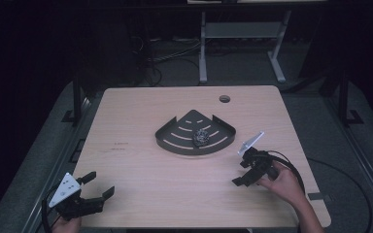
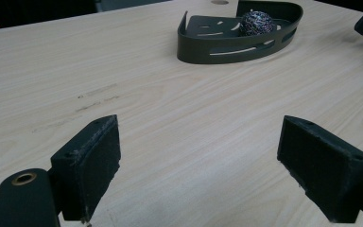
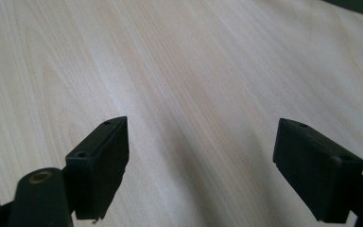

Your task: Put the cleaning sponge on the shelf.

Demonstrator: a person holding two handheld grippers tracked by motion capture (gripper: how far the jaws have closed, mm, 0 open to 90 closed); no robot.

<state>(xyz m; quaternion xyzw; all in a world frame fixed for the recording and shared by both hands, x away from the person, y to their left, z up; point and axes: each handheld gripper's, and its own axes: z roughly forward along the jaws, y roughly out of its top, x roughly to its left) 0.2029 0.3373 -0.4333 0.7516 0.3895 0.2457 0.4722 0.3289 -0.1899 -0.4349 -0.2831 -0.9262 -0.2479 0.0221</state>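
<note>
The left gripper (image 1: 97, 185) sits at the near left corner of the table (image 1: 141, 194), jaws spread wide and empty, nothing between them but bare wood. At the table's centre lies a dark fan-shaped tray (image 1: 175, 138) with slotted floor and low walls, and a steel-wool ball (image 1: 202, 137) rests inside it, toward its right half. The right gripper (image 1: 241, 173) is held in the person's right hand (image 1: 284, 184) just beside the tray's right end, apart from it, jaws released and empty over the tabletop.
</note>
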